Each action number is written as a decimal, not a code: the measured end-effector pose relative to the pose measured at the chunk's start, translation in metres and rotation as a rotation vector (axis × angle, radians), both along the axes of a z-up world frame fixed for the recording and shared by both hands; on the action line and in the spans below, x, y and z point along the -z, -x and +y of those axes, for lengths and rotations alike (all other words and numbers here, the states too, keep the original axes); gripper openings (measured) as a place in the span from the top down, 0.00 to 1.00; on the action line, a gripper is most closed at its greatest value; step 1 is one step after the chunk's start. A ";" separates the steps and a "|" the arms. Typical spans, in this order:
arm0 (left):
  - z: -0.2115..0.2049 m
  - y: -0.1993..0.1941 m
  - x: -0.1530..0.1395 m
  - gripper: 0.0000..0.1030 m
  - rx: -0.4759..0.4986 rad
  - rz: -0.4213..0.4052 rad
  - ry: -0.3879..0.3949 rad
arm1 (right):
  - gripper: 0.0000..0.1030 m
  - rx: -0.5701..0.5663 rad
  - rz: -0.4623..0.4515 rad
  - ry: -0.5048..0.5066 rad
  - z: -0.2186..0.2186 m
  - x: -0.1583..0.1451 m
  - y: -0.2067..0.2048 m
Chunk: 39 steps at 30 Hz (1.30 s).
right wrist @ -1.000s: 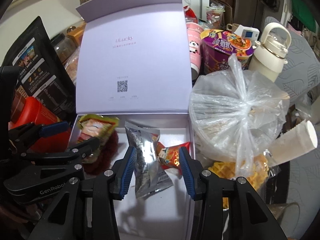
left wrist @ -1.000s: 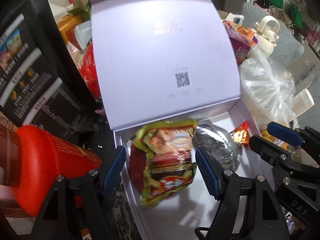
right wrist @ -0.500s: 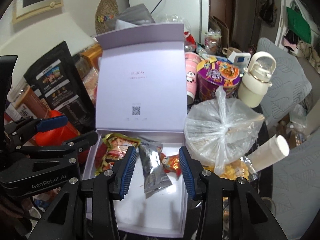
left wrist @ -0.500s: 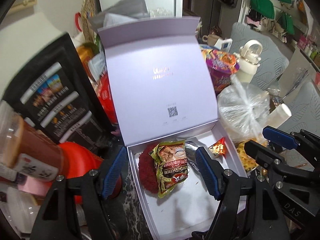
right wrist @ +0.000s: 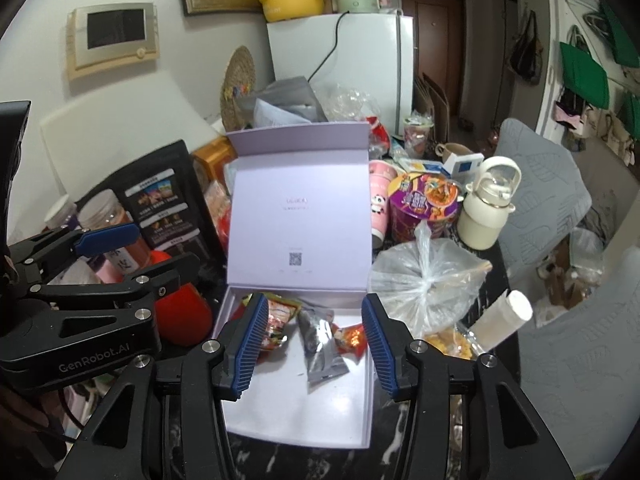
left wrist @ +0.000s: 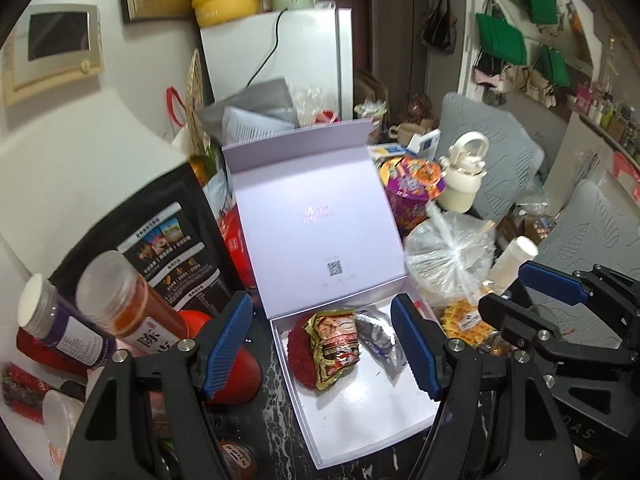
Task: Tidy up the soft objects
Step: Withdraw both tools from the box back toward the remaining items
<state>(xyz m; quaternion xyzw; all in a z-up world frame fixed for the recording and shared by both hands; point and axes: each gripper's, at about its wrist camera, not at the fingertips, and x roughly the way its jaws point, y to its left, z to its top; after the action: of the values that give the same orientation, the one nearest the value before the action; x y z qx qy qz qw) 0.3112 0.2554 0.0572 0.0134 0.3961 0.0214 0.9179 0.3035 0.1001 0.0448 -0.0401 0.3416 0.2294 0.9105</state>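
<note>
A: Item one, tools. Left gripper (left wrist: 322, 346): jaws wide apart, nothing between them, held above the near left of the box. Right gripper (right wrist: 316, 344): likewise spread and empty, above the near edge.

B: Item two, task goods?

A: Lilac box (left wrist: 360, 412), lid propped upright at its far edge. All contents lie against the far wall: a red fuzzy piece (left wrist: 298, 356) at the far left corner, a green-rimmed snack packet (left wrist: 334, 342) lying partly over it, a silver sachet (right wrist: 322, 346) in the middle, a small red packet (right wrist: 352, 336) towards the far right corner. The near half of the floor is bare.

B: Risks?

A: Judged only: the propped lid could tip if a finger clips it on the way in; the foil sachets are slick and may slide out of a pinch; the overlapping packet may drag the fuzzy piece along.

B: Surroundings?

A: A tied plastic bag (right wrist: 424, 280) touching the box's right wall, with a white tube (right wrist: 502, 322) beside it. A red-lidded jar (left wrist: 132, 312) and black pouch (left wrist: 160, 248) crowd the left wall. Noodle cup (right wrist: 424, 208) and cream kettle (right wrist: 486, 208) sit past the far right corner.
</note>
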 end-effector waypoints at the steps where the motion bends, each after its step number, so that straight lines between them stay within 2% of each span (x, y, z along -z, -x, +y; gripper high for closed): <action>1: 0.000 0.004 -0.004 0.30 0.005 -0.010 0.004 | 0.53 0.001 -0.009 0.001 -0.001 -0.003 0.005; 10: -0.009 0.049 -0.038 0.30 0.020 -0.096 -0.005 | 0.53 0.011 -0.067 0.000 -0.014 -0.026 0.054; 18: -0.024 0.096 -0.054 0.30 0.033 -0.135 -0.013 | 0.50 0.015 -0.104 -0.008 -0.029 -0.036 0.103; 25: -0.042 0.137 -0.058 0.30 0.038 -0.150 -0.037 | 0.47 0.015 -0.117 -0.019 -0.048 -0.035 0.141; 32: -0.061 0.169 -0.057 0.30 0.039 -0.136 -0.025 | 0.36 0.024 -0.131 -0.014 -0.076 -0.032 0.176; 39: -0.091 0.197 -0.050 0.30 0.048 -0.103 -0.011 | 0.36 0.037 -0.105 -0.020 -0.111 -0.025 0.200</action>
<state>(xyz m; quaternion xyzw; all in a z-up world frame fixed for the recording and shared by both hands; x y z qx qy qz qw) 0.1142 0.1646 0.1070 0.0267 0.3478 0.0020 0.9372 0.1036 -0.0109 0.0694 -0.0367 0.2918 0.2133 0.9317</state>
